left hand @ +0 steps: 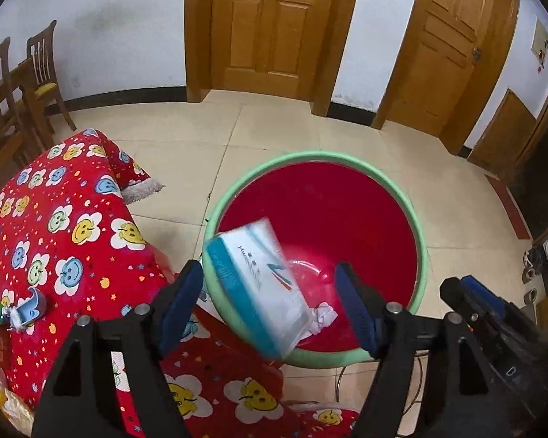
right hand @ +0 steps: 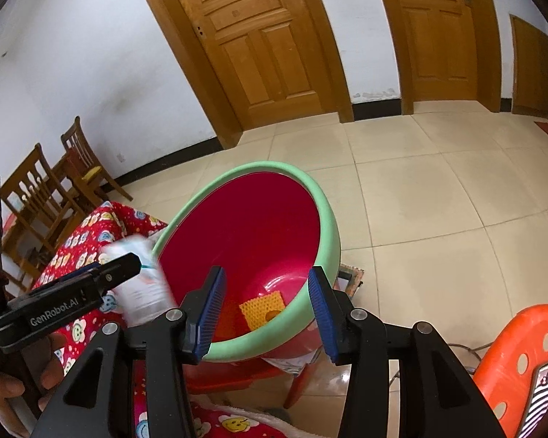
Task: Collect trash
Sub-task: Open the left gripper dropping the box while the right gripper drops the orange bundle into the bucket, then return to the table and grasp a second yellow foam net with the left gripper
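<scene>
The white box [left hand: 255, 284] with teal edges and a red-and-blue logo hangs tilted over the near rim of the green-rimmed red basin [left hand: 418, 226], motion-blurred, touching neither finger. The left gripper [left hand: 270, 306] has its fingers spread wide, holding nothing. The right gripper [right hand: 266, 310] is likewise wide open and empty over the basin. Inside lie a crumpled white wad [left hand: 325, 315] and a yellow mesh piece [right hand: 261, 308]. The flowered red cloth [left hand: 65, 219] covers the surface beside it; the box's print is unreadable.

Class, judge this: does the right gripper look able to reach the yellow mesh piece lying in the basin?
Probably yes. The right gripper is open just above the basin rim, and nothing covers the yellow mesh piece below.
</scene>
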The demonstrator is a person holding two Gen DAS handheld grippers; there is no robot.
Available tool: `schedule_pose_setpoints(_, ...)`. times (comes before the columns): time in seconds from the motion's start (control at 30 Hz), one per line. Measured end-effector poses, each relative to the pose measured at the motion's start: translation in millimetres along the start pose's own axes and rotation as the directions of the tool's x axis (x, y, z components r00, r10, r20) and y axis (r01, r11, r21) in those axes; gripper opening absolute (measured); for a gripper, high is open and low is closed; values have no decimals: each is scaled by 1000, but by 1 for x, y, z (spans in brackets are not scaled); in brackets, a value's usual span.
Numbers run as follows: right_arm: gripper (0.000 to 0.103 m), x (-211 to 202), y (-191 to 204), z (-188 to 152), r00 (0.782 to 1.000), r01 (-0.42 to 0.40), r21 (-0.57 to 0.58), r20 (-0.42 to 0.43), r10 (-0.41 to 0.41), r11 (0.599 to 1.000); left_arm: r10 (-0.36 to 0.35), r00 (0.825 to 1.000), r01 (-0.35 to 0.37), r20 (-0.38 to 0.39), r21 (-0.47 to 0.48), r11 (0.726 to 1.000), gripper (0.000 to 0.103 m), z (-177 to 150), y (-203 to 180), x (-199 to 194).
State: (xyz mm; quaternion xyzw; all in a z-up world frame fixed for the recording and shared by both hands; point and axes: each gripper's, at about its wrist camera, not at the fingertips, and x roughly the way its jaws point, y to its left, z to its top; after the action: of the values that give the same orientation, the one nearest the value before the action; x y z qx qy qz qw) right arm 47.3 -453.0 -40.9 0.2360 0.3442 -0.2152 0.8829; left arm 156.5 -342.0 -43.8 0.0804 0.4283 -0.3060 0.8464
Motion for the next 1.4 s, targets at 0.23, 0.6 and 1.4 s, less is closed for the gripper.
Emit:
schedule_pose_setpoints(0.23, 48, -9, 4, 1, 1000, -17, -9, 14, 17, 1000, 19, 1000, -18, 13, -20, 1000, 74, -6, 6, -19)
schedule_pose_setpoints(0.6, 48, -36, 33, -8, 996, -77, -58, 30, 79, 995, 69, 996, -63, 59, -96, 993, 75, -33, 39, -79)
schedule_pose_setpoints(1.4, 53, -64, 116, -45, 976, -214, -206, -15, 216, 955, 313, 948, -283, 52, -306, 909, 75, -112, 155, -175)
